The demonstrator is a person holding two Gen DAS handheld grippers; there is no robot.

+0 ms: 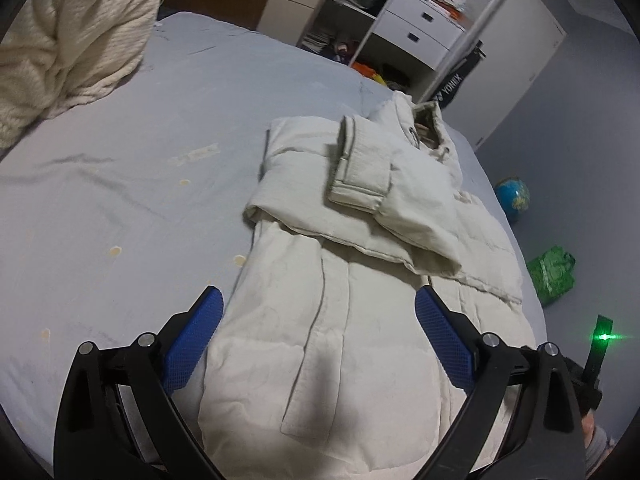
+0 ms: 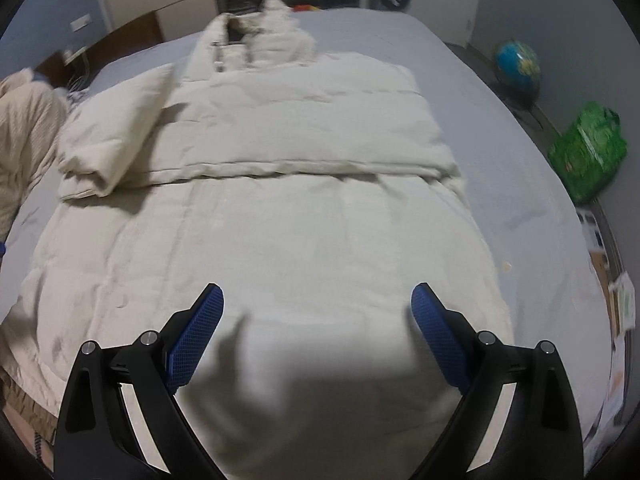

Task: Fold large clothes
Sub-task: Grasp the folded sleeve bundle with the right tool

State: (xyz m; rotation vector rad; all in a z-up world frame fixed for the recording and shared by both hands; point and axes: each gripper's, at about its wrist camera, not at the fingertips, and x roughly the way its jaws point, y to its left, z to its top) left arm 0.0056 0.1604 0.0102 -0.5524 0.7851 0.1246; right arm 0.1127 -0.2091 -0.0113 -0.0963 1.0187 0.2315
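Both grippers, left [image 1: 318,316] and right [image 2: 316,314], hang released over the jacket's [image 2: 280,220] near hem (collar far away).

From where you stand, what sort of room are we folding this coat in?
Most likely a bedroom. The coat lies on a wide bed with a grey sheet, a white chest of drawers stands beyond it, and a globe sits on the floor beside the bed.
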